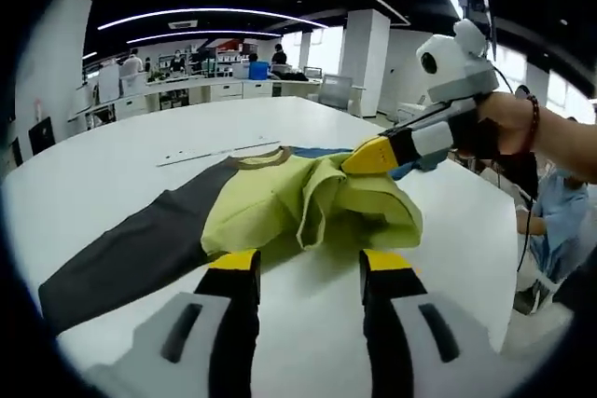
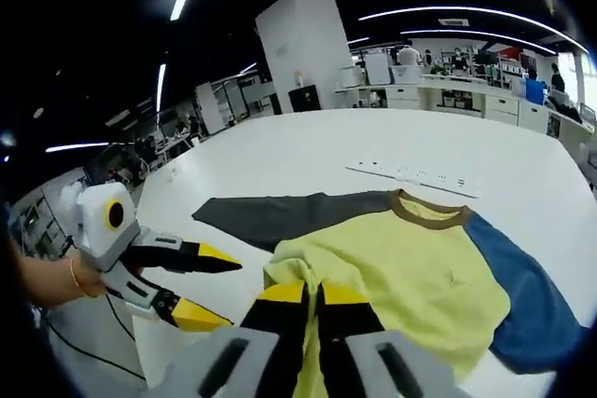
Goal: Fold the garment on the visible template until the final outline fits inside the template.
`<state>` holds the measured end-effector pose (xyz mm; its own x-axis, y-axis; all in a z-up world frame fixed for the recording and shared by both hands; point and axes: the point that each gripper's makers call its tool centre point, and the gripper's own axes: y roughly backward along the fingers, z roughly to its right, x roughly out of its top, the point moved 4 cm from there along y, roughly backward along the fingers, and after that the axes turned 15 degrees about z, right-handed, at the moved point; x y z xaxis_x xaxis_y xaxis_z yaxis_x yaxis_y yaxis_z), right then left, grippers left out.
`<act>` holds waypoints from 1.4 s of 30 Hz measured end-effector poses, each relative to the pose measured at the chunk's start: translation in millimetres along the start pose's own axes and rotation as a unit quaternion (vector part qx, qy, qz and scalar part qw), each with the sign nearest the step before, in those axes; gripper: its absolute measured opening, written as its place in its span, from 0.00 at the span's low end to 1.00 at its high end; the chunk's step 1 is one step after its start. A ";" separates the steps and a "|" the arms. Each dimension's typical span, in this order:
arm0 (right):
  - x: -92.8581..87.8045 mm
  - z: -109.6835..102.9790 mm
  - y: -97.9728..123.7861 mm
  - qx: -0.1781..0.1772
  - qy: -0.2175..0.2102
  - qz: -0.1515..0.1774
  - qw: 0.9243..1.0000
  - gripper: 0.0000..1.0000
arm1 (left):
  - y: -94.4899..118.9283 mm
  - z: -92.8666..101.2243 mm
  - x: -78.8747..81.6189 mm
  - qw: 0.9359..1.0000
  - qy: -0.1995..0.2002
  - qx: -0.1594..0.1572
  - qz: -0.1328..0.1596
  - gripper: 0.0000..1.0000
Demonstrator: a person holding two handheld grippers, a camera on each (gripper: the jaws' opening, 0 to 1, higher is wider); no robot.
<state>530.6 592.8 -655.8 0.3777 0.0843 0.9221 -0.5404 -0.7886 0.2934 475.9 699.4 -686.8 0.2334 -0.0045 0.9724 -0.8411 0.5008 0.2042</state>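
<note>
A yellow-green shirt (image 1: pixel 280 202) (image 2: pixel 410 267) lies on the white table (image 1: pixel 140 165) (image 2: pixel 308 156). It has a brown collar, a dark grey sleeve (image 1: pixel 131 253) (image 2: pixel 280 212) and a blue sleeve (image 2: pixel 527 305). My right gripper (image 2: pixel 312 294) (image 1: pixel 362 161) is shut on the shirt's yellow hem and holds that fold lifted over the body. In its own view my left gripper (image 1: pixel 310 266) stands open just short of the shirt's near edge, nothing between its fingers. From the right gripper view the left gripper (image 2: pixel 229 295) hovers open beside the grey sleeve.
A thin white strip (image 1: pixel 219 151) (image 2: pixel 415 174) lies on the table beyond the collar. A seated person in blue (image 1: pixel 550 212) is past the table's right edge. Office desks and pillars stand far behind. Bare table surrounds the shirt.
</note>
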 end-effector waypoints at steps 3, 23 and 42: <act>0.5 1.1 -0.8 0.000 -0.007 0.001 1.000 0.00 | -9.0 2.3 -2.5 1.000 0.010 -0.004 -0.001 0.36; 5.1 4.7 0.2 -0.003 -0.028 0.012 1.000 0.00 | -34.2 -9.4 -6.8 1.000 0.018 0.009 -0.004 0.04; -5.2 -9.0 -10.0 0.026 -0.038 -0.012 0.999 0.00 | -7.1 -20.2 0.6 1.000 0.004 0.018 -0.013 0.00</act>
<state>527.2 605.8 -661.3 0.4471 0.0597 0.8925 -0.4909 -0.8177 0.3007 491.9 713.3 -690.0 0.2599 -0.0108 0.9656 -0.8517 0.4686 0.2345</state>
